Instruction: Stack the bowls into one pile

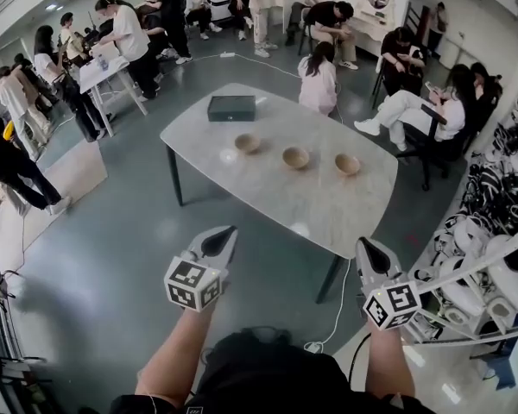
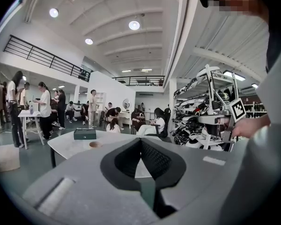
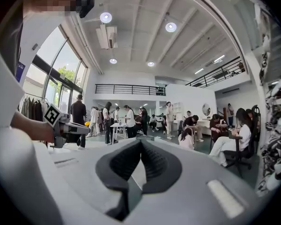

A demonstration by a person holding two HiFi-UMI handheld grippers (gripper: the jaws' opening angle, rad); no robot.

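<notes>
Head view. Task not begun, judging by the layout: three separate bowls in a row on the table [image 1: 268,198], none nested in another. Left bowl [image 1: 248,143] nearest the box [image 1: 231,108], then middle bowl [image 1: 295,157], then right bowl [image 1: 347,164], each clear of the next. All of it left to do, by this reckoning: two bowls to lift and set into a third. Left gripper [image 1: 227,233] and right gripper [image 1: 367,243] low in the picture, over the floor, short of the table's near edge and well apart from every bowl. Both with jaws pressed together, nothing between them, touching nothing.

Left gripper view. Jaws closed tip to tip, pads meeting, empty. Beyond the tips, far off: the table, with one bowl in sight just in front of the box, probably the left bowl. No sign of the other two, likely hidden behind the jaws. Right gripper off to the right, against the racks.

Right gripper view. Much the same: jaws shut tight, tips together, pinching nothing. No bowl to be made out here. Only a pale sliver past the tips, perhaps the table, too little to tell. Left gripper at the left edge, level with this one. Seated and standing people beyond, well away from both.
</notes>
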